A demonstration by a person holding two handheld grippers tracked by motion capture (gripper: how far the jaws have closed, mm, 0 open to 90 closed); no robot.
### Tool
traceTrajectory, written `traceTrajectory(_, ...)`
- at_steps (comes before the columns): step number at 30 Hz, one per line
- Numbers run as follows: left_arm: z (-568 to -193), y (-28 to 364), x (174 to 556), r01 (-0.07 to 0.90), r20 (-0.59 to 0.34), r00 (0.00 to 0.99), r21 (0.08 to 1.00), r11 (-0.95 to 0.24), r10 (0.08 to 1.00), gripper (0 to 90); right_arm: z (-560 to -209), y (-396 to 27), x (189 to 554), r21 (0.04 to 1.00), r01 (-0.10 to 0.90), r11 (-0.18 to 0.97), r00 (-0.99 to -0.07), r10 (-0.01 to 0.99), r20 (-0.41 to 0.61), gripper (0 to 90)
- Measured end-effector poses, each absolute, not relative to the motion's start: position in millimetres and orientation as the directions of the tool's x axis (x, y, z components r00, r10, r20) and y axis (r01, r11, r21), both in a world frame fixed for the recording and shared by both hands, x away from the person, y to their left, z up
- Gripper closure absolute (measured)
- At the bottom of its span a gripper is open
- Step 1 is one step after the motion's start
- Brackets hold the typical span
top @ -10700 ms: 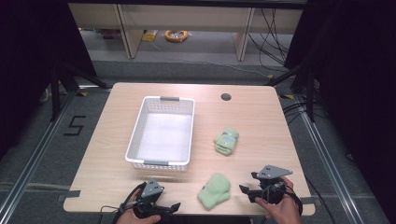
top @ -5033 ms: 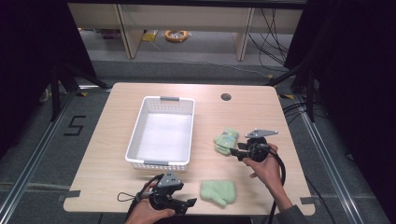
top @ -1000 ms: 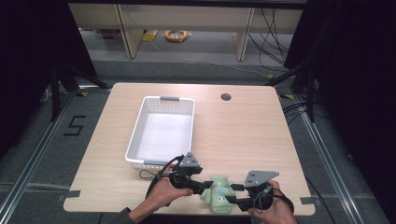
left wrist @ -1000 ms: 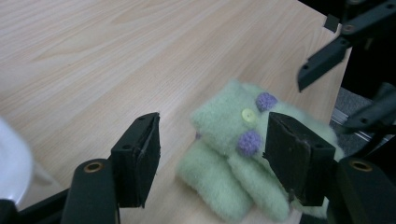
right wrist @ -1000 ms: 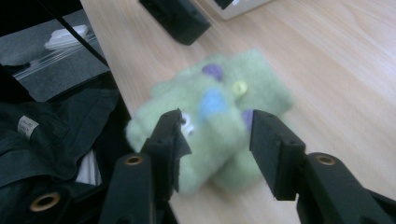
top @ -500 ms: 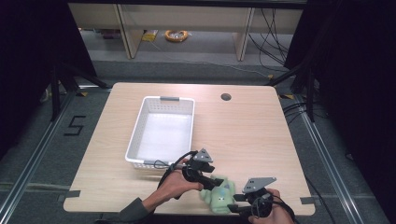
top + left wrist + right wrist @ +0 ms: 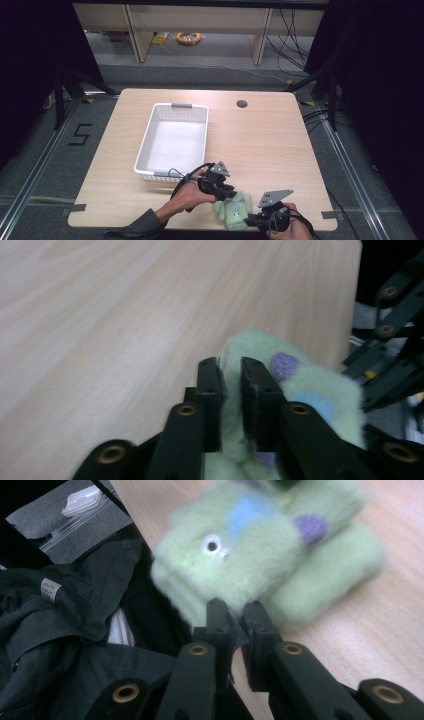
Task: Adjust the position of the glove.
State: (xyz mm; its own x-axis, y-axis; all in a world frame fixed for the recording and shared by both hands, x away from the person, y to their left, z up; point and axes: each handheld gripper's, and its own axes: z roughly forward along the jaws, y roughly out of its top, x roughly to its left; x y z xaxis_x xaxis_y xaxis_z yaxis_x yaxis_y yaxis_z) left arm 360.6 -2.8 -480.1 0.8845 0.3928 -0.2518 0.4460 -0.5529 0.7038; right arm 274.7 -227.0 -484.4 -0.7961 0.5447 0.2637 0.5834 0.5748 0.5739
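Both sets of jaws have just been closing since the frame a sec ago, w/ green fleece between them, and the left gripper (image 7: 226, 192) has slid in from the basket side onto the plush. Left jaws are now standing nearly together, pinching a fold of the green plush toy (image 7: 236, 212) at its upper left edge; right gripper (image 7: 256, 219) is pinching the toy's near right edge, jaws almost touching, just a thin bit of pile caught. The toy, which looks like two soft pieces bunched together, is sitting at the counter (image 7: 270, 145) front edge, right of centre, between the two hands and well apart from the white basket (image 7: 172, 142). Risks, as I'm judging: both grips are biting only fluff, not body, so a lift could let the fleece slip out, esp. on the right side; pulling the hands apart could stretch or split the bunch so one piece drops; and it's lying so near the front edge that a dropped piece could be going off toward the person's lap. Long axis is running roughly front-left to back-right across the counter, face w/ eye and blue patch (image 7: 247, 512) turned up; which end is the top I can't tell.
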Motion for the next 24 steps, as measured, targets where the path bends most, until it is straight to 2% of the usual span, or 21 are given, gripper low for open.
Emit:
traceTrajectory(2,-480.5,-0.9,359.5,0.443,-0.238,0.885,0.699,-0.562,0.401,83.4,-481.5,-229.1,275.9,0.593,0.555,0.584,-0.813,0.531,0.239,85.0)
traceTrajectory(5,-482.8,1.4,360.3,0.459,-0.261,0.878,0.699,-0.548,0.402,83.2,-481.4,-229.6,275.5,0.591,0.561,0.58,-0.808,0.54,0.237,85.0)
traceTrajectory(14,-487.1,0.8,364.0,0.48,-0.286,0.872,0.666,-0.572,0.398,65.9,-483.5,-231.2,277.7,0.592,0.557,0.582,-0.809,0.541,0.23,84.9)
traceTrajectory(18,-487.7,0.0,361.4,0.462,-0.27,0.881,0.664,-0.588,0.388,80.7,-483.7,-230.9,277.3,0.585,0.566,0.581,-0.804,0.546,0.235,84.9)
traceTrajectory(24,-479.6,5.9,354.9,0.457,-0.252,0.879,0.688,-0.564,0.405,84.4,-478.8,-232.8,276.2,0.597,0.563,0.571,-0.806,0.539,0.245,85.2)
